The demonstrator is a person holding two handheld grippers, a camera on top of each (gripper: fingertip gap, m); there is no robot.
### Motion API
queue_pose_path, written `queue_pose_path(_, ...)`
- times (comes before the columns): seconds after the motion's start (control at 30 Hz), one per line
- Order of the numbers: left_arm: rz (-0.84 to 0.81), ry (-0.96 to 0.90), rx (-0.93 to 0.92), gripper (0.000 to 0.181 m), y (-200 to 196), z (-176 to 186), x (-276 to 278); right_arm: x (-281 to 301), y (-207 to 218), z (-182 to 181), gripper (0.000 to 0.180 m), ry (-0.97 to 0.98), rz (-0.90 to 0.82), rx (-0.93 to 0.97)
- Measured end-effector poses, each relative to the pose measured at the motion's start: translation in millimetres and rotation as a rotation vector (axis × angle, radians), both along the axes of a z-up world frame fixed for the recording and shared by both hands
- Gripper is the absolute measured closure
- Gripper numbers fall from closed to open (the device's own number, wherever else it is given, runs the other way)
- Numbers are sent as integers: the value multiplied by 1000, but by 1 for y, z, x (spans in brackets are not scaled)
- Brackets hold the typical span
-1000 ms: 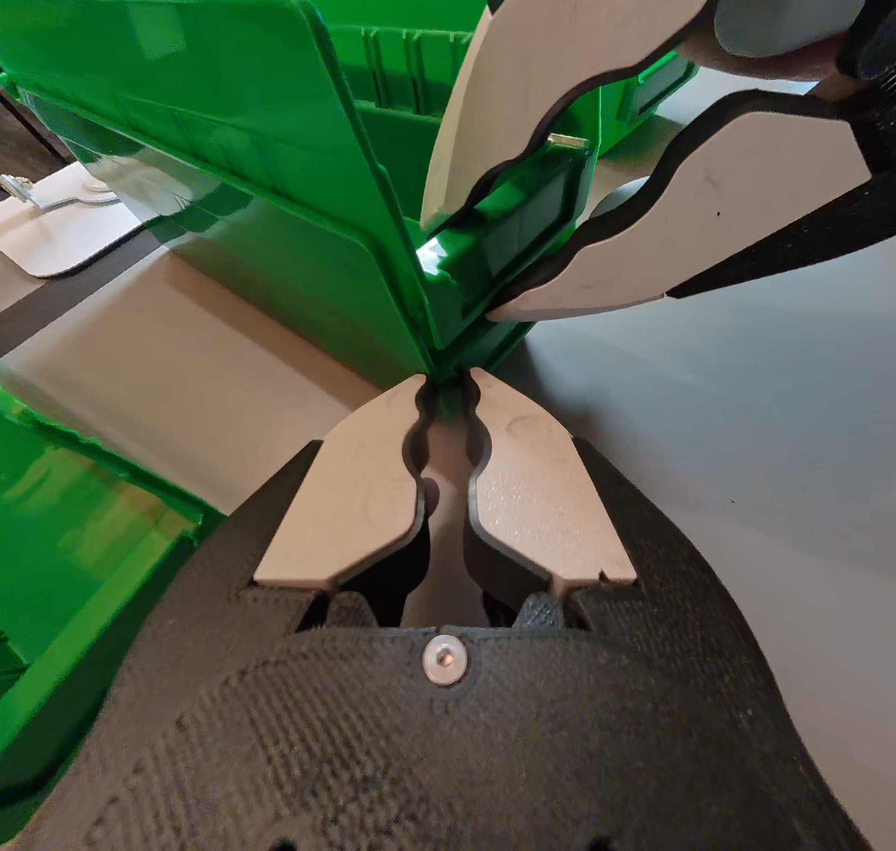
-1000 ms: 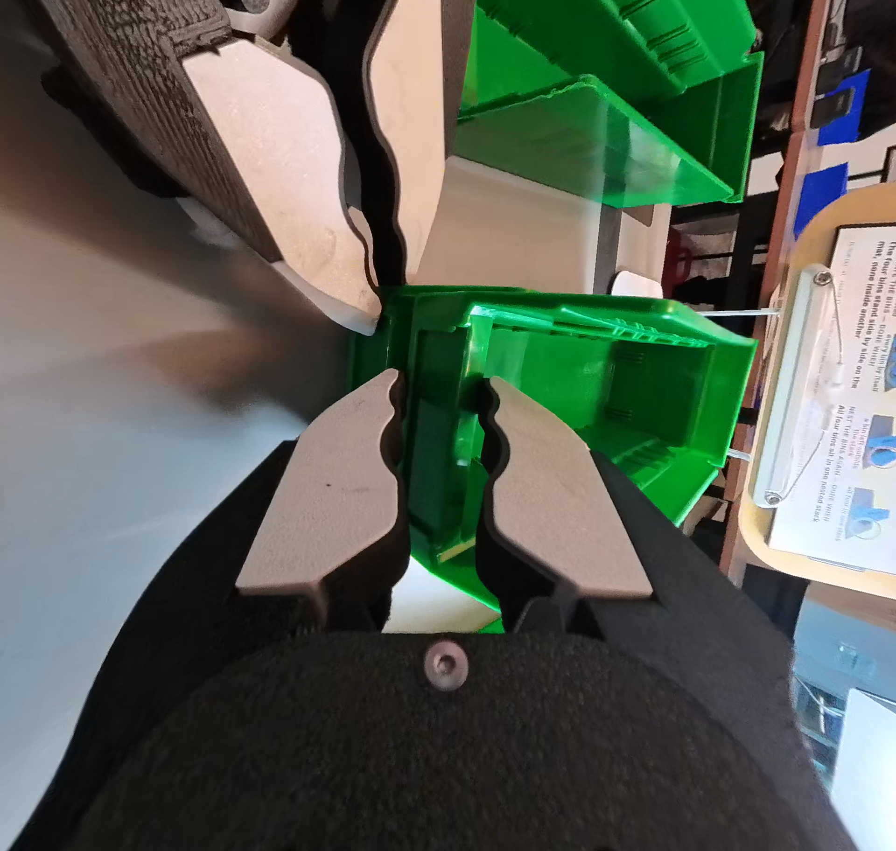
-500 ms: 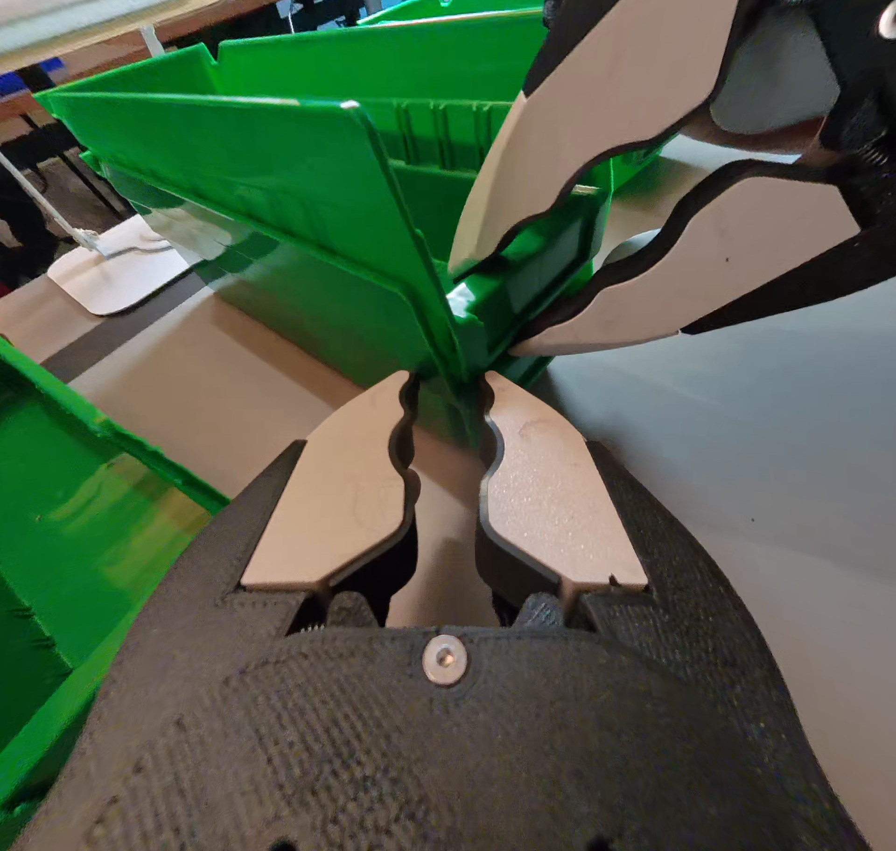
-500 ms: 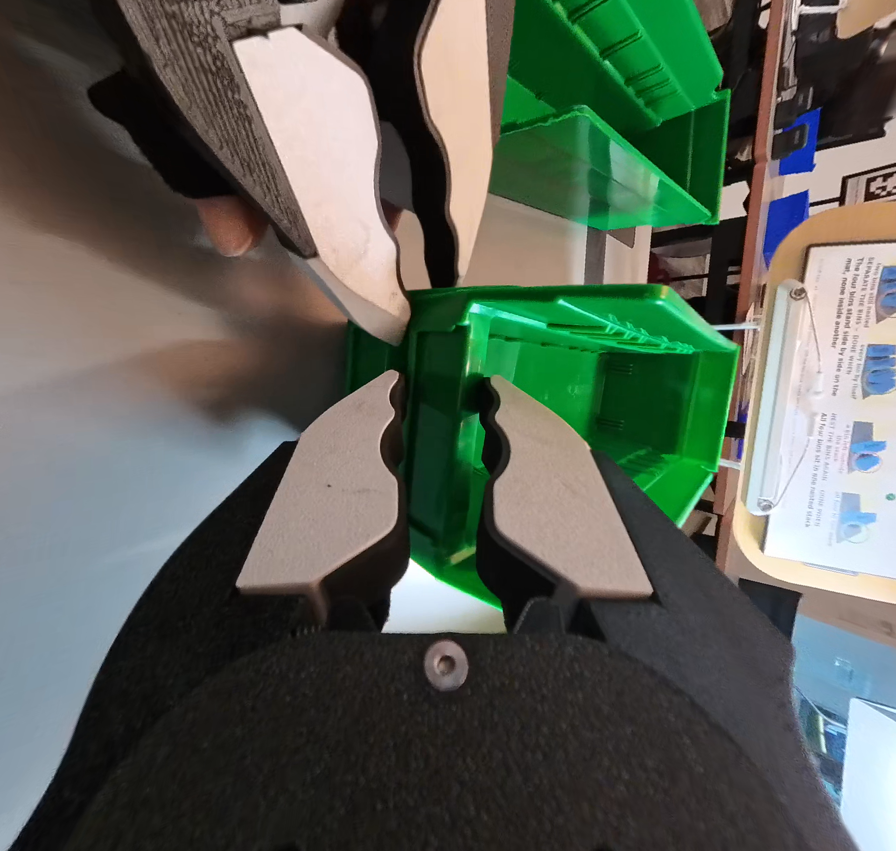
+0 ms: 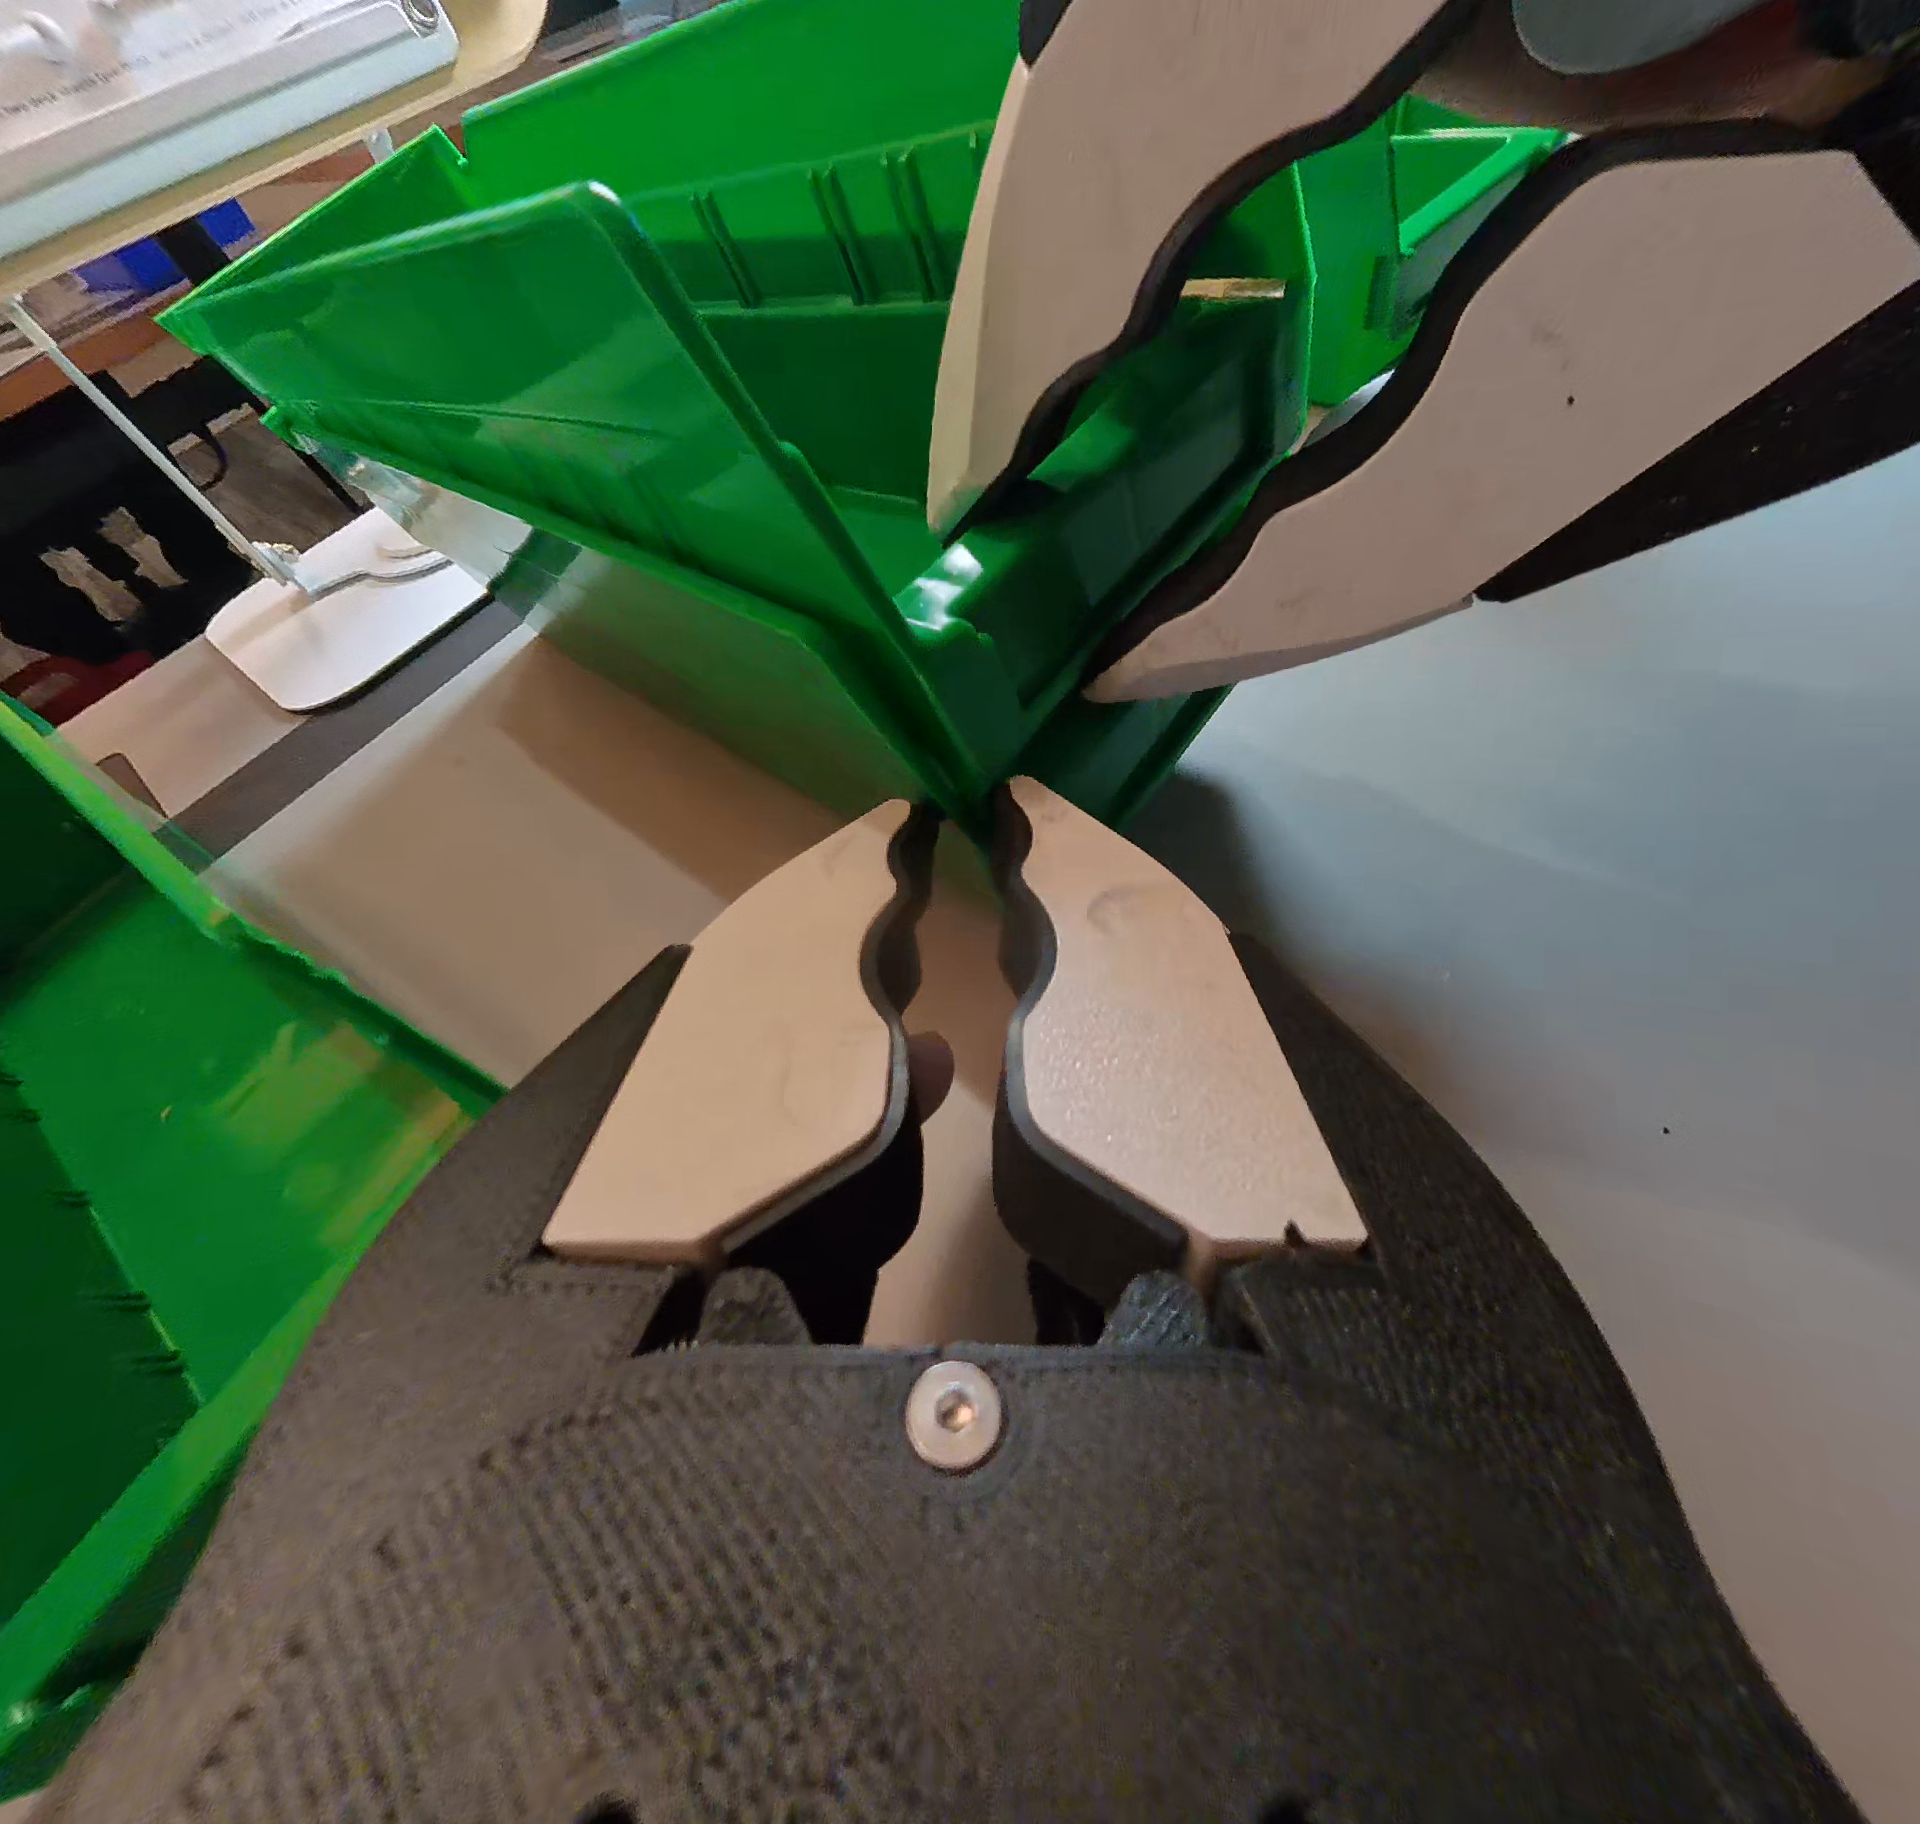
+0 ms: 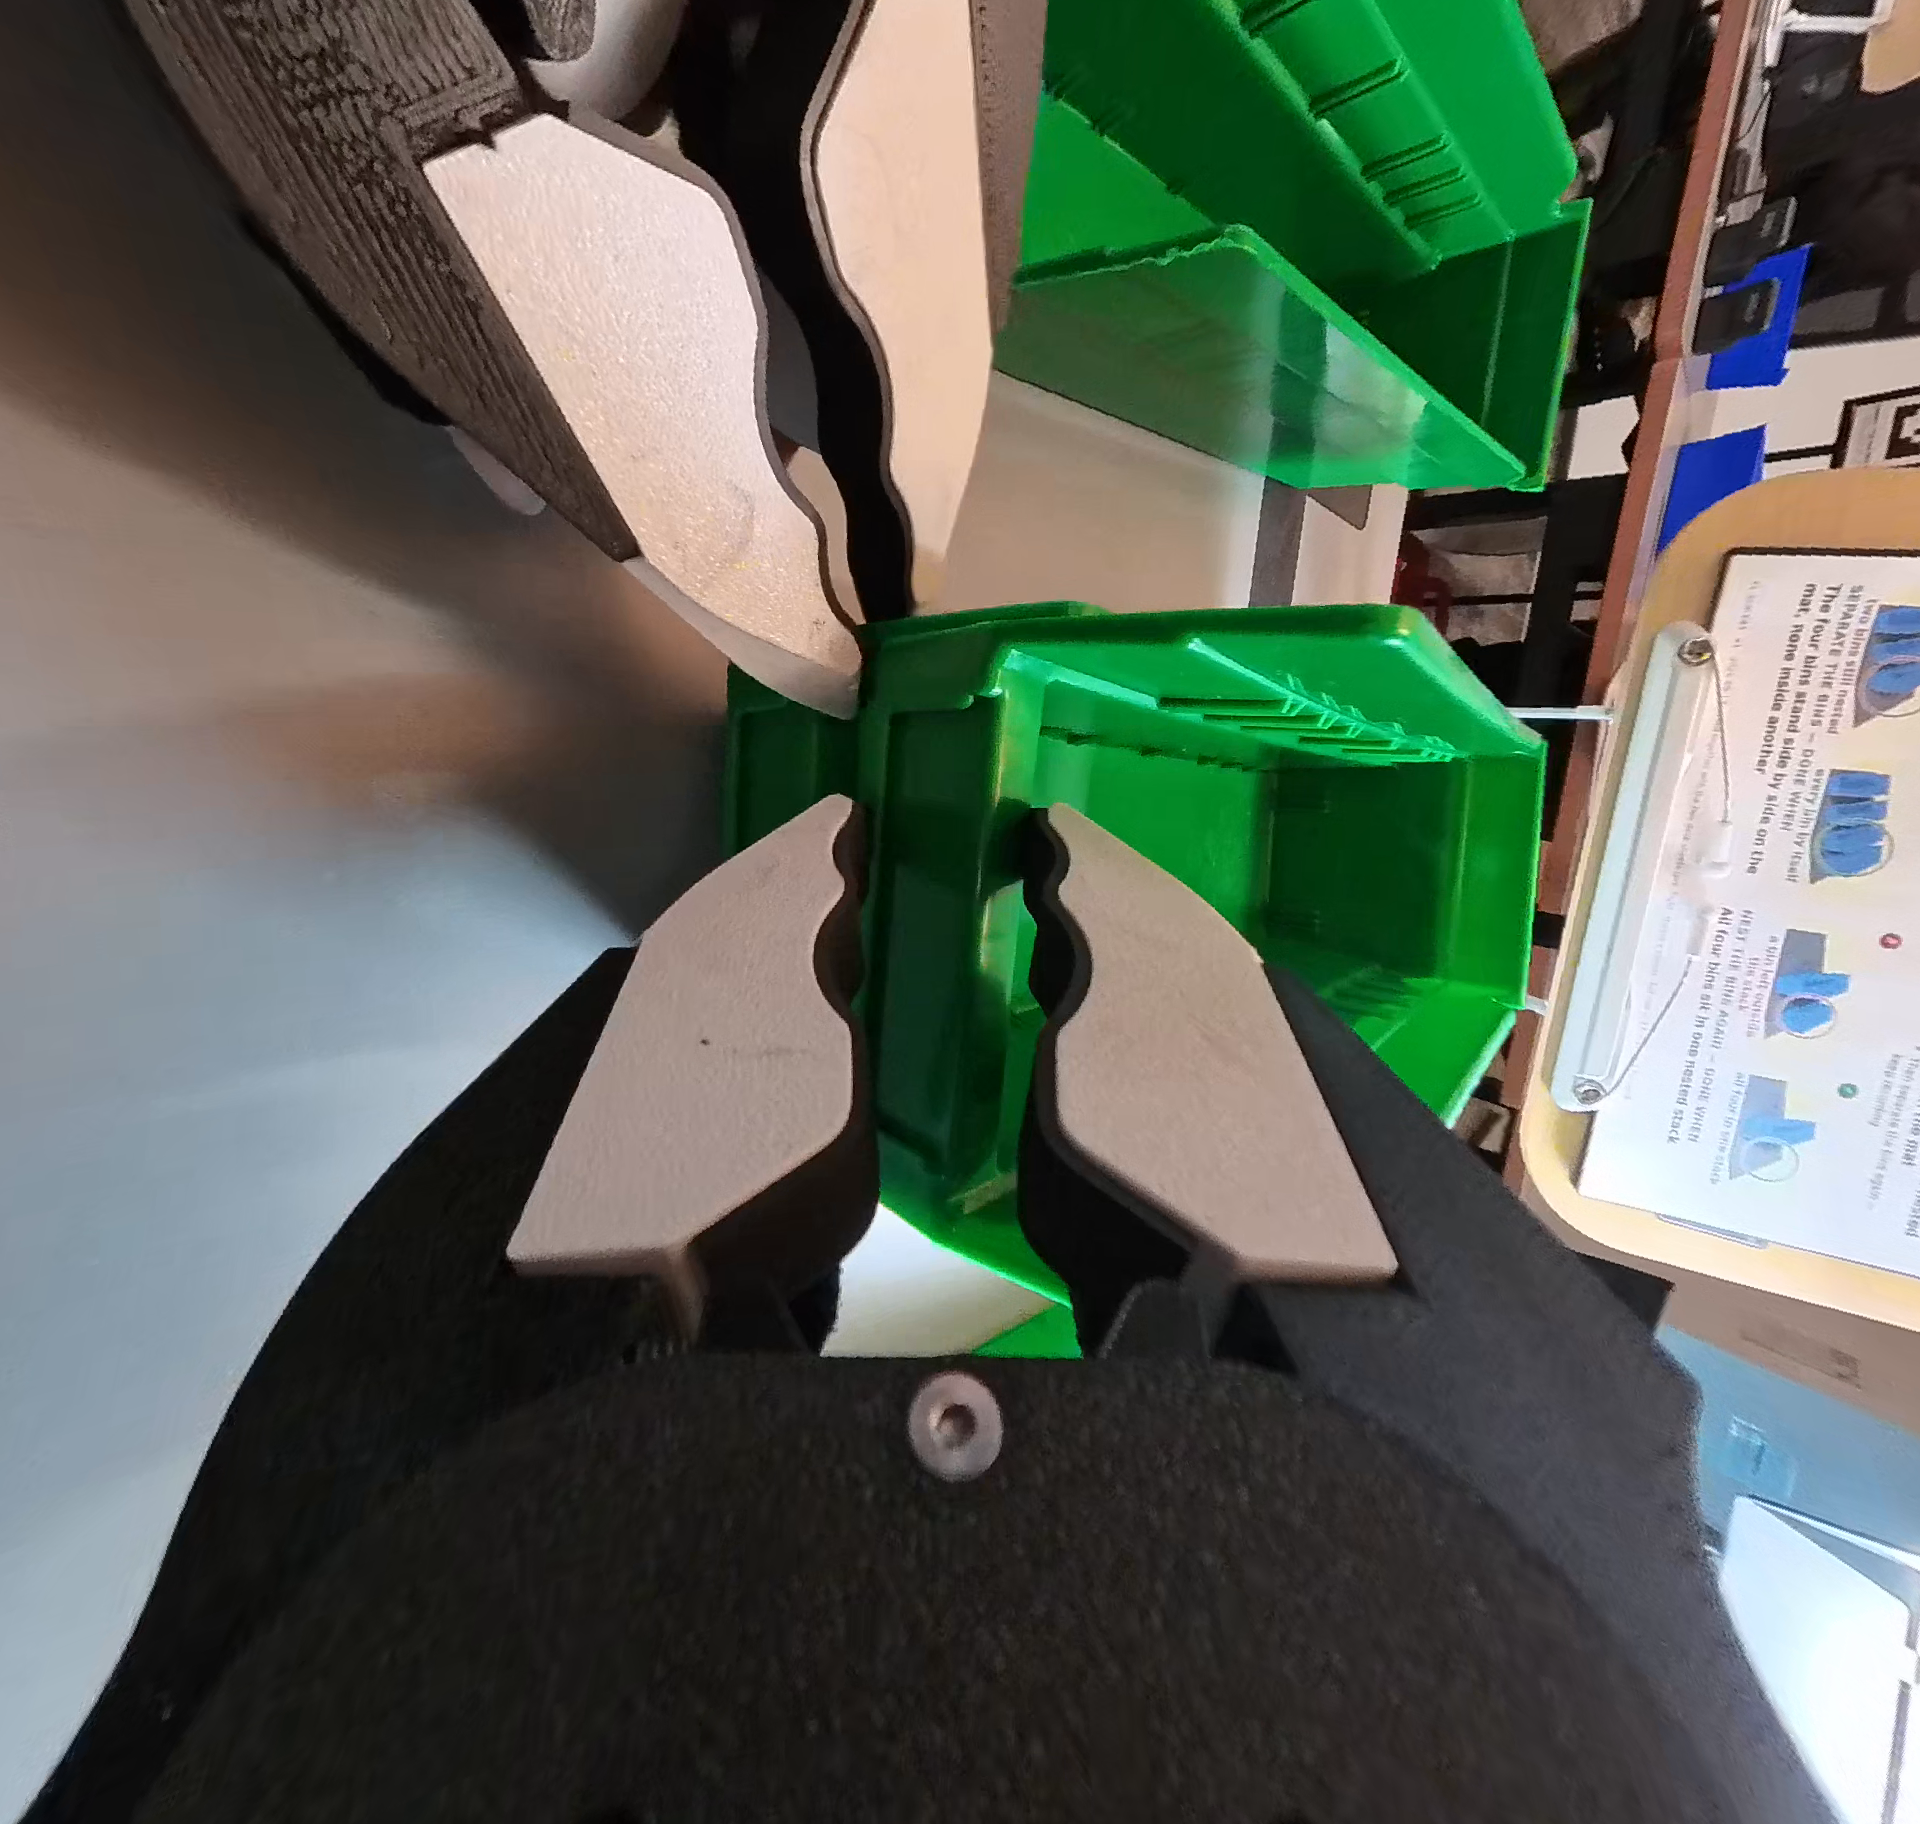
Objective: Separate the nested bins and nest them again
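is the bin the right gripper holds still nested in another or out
Still nested. The inner bin sits tilted inside the outer bin, front corners together; the right gripper clamps its front lip, the left gripper pinches the corner.

two green bins (image 5: pixel 582 403) nested, tilted.

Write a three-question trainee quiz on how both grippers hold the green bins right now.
1. True or false: the right gripper is shut on the front lip of the inner bin.
2. Which does the left gripper pinch: A) a corner of the outer bin, B) the clipboard stand?
3. Fill in: a separate green bin lies to the ____ in the left wrist view.

Key: 1 true; 2 A; 3 left.
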State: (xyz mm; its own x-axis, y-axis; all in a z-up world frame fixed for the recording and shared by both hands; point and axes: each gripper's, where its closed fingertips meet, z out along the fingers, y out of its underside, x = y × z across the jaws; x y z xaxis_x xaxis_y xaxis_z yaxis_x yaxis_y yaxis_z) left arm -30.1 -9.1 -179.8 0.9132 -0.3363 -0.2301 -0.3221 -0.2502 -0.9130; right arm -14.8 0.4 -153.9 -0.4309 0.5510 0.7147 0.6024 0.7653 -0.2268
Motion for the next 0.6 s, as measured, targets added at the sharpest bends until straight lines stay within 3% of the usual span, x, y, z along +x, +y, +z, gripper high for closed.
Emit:
queue_pose_path(0.27,4,-9,48,172,0,10,0,-1,1,15,151,-20,-2,-6)
queue_pose_path(0.6,5,-18,-44,169,-2,-3,-6,-5,-5,-7,150,73,11,46)
